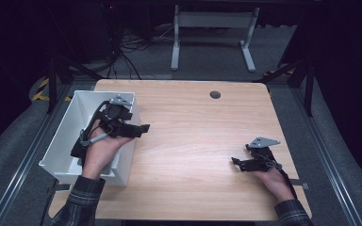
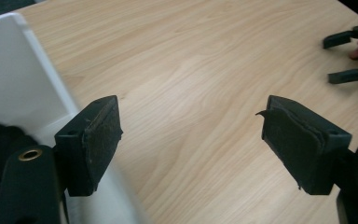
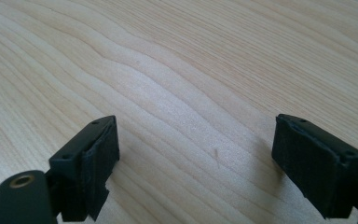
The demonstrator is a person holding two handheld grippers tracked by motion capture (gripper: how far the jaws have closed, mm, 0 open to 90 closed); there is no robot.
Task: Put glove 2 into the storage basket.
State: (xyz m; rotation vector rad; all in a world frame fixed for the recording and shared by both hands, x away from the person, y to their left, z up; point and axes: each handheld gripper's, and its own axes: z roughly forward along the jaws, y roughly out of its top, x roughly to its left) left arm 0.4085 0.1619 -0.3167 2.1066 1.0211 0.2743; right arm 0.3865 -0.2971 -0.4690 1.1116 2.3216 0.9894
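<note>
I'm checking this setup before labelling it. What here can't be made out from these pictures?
- Inside of the white bin, high view: the left hand and left claw cover much of it, so its contents cannot be told.
- Bin in the left gripper view: cut off by the frame's edge.
- Right claw, high view: too small and dark to judge its opening; the right gripper view shows it open.

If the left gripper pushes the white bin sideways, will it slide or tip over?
The white bin looks like thin rigid plastic, so probably light. It sits at the table corner with tall walls; a high push may tip it, a low one likely slides it on smooth wood. The left gripper is open above its rim.
</note>
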